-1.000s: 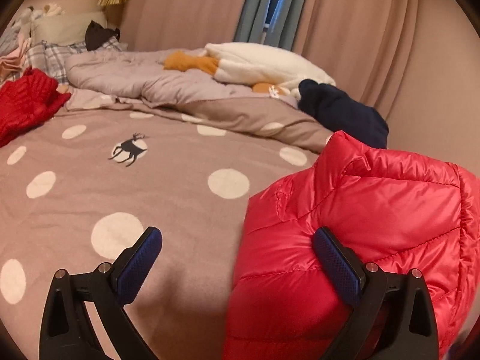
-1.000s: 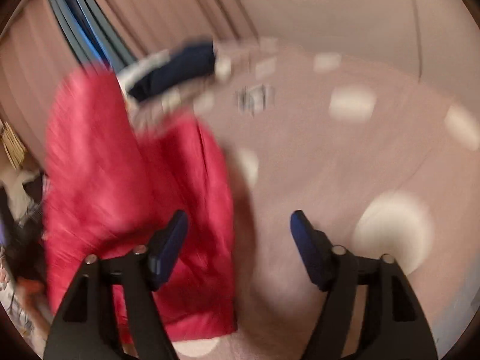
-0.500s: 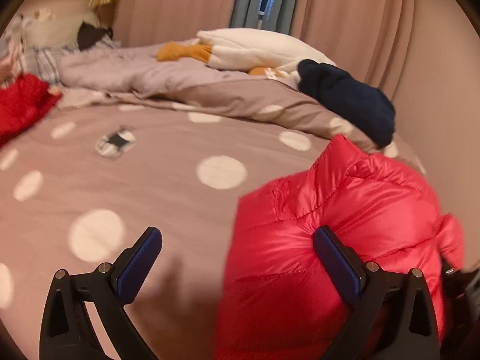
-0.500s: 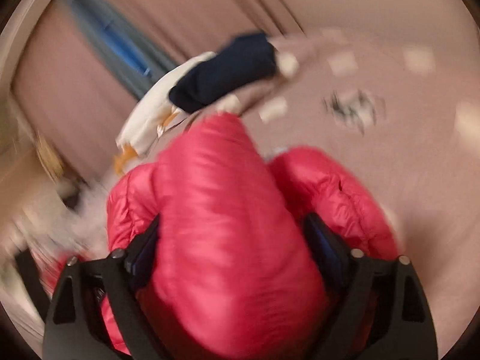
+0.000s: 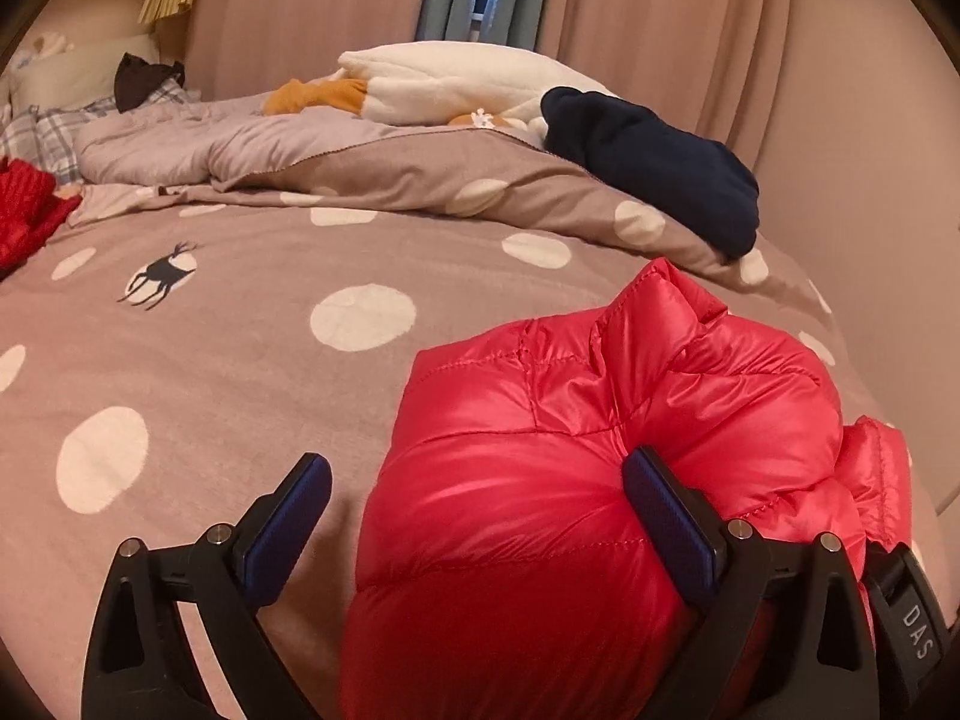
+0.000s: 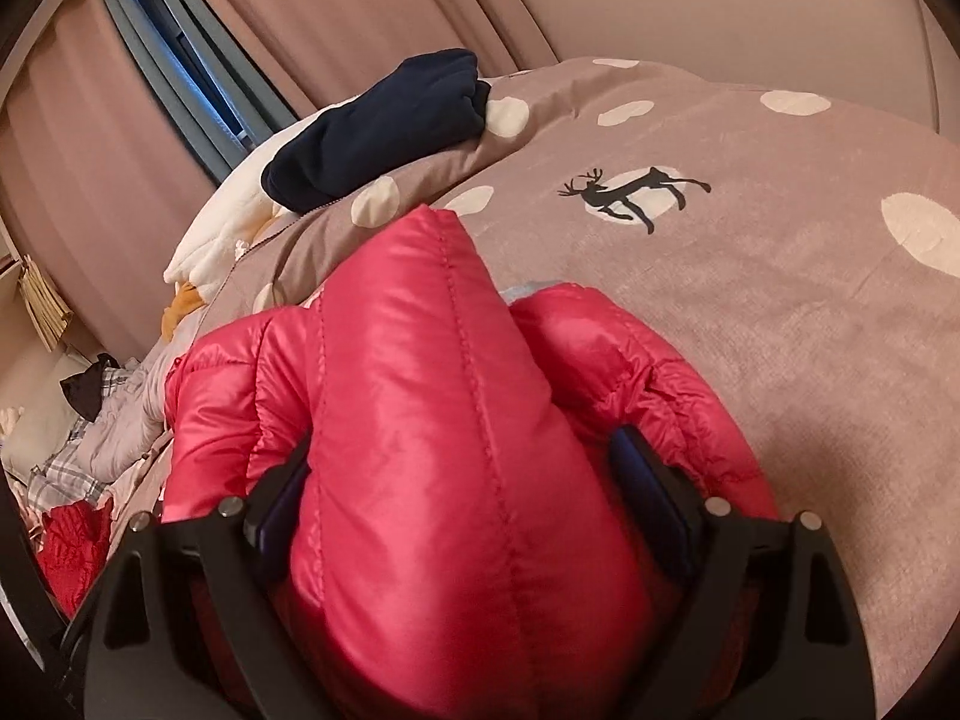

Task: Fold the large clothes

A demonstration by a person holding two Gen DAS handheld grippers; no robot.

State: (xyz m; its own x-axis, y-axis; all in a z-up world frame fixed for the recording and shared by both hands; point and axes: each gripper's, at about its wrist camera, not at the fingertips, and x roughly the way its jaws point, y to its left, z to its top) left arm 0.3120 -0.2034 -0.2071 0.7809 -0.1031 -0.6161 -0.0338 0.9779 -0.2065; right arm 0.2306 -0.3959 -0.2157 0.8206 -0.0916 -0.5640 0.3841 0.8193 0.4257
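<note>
One red puffer jacket (image 5: 588, 480) lies bunched on the bed (image 5: 240, 360), near the bed's right edge as the left wrist camera sees it, on the brown bedspread with cream dots and one deer print (image 5: 159, 273). The left gripper (image 5: 480, 516) is spread wide: its right finger presses into the jacket's quilted surface, its left finger hangs over bare bedspread just beside the jacket, and a fold of the jacket bulges into the gap between them without being pinched. The right gripper (image 6: 462, 480) is also spread wide, with a thick padded roll of the same jacket (image 6: 432, 420) filling the space between its two fingers; both fingers touch the fabric, yet whether they are squeezing it cannot be told. Beyond the jacket, toward the curtain (image 5: 660, 30), one dark navy garment (image 5: 654, 168) sits on a rumpled ridge of duvet (image 5: 420, 180). Beside the navy garment, farther from the jacket, lies one white plush piece (image 5: 456, 84) with orange parts. At the bed's far left, well apart from the jacket, one red knitted garment (image 5: 24, 210) rests near a plaid pillow (image 5: 42, 132).
</note>
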